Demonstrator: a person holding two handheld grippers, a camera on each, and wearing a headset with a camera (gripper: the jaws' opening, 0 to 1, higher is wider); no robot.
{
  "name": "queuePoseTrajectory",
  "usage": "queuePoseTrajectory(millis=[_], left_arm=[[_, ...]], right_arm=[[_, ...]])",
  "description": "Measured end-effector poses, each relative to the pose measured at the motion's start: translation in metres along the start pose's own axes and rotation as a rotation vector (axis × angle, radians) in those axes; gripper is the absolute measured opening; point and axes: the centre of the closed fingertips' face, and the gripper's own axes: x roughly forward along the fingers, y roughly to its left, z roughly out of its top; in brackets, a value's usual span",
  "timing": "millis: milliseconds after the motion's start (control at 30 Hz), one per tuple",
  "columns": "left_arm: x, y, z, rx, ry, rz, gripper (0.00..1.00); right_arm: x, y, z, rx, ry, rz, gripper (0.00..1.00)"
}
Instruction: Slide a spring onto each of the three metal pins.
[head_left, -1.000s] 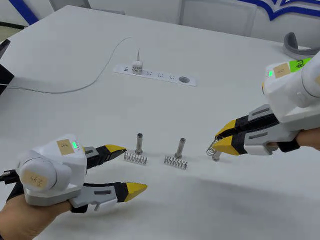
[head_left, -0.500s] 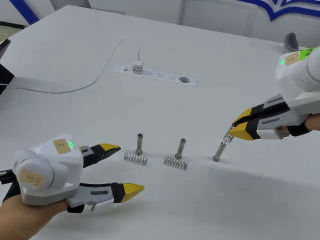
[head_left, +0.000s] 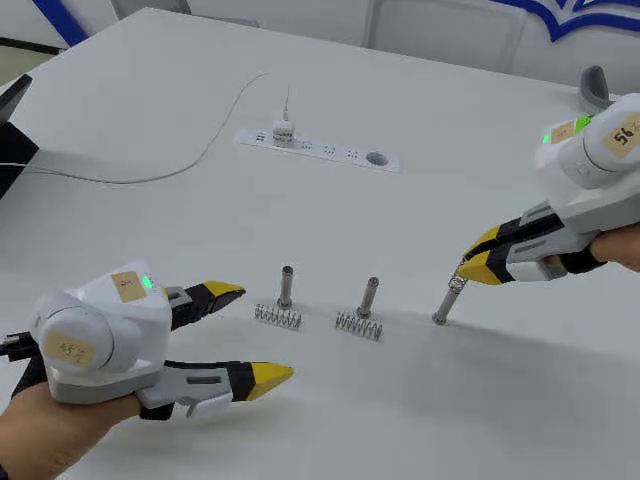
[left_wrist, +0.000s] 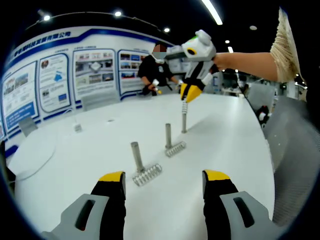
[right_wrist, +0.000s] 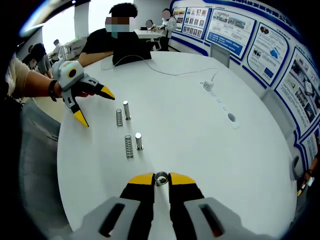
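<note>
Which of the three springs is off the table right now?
The spring clamped in the right gripper, at the rightmost pin's top. The other two springs lie on the table beside their pins.

The table (head_left: 150, 110) is smooth, matt white. The left pin (head_left: 287, 285), middle pin (head_left: 369, 297) and right pin (head_left: 444, 305) are smooth grey metal with a dull satin sheen. The left spring (head_left: 277, 316), middle spring (head_left: 358, 326) and held spring (head_left: 457, 284) are bright metal wire. The left gripper (head_left: 267, 331) and right gripper (head_left: 466, 268) have glossy white plastic shells, matt black jaws and yellow tips. A tan paper label (head_left: 128, 286) sticks to the left shell. Near the far edge, the power strip (head_left: 318, 150) is white plastic and its cable (head_left: 200, 155) smooth white. The sleeve (left_wrist: 286, 45) is coarse beige cloth.
</note>
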Motion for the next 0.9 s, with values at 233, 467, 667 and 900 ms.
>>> queuePoseTrajectory(millis=[233, 467, 667, 900], left_arm=[[0.0, 0.0, -0.001, 0.002, 0.005, 0.0, 0.62], [0.0, -0.001, 0.0, 0.001, 0.003, -0.001, 0.62], [0.0, -0.001, 0.0, 0.005, 0.006, -0.003, 0.62], [0.001, -0.002, 0.0, 0.003, 0.008, -0.005, 0.62]], right_arm=[[0.003, -0.002, -0.004, 0.004, 0.008, 0.0, 0.12], [0.012, -0.003, -0.013, 0.03, 0.015, 0.007, 0.12], [0.02, -0.002, -0.019, 0.058, 0.018, 0.013, 0.12], [0.03, 0.002, -0.027, 0.057, 0.042, 0.02, 0.12]])
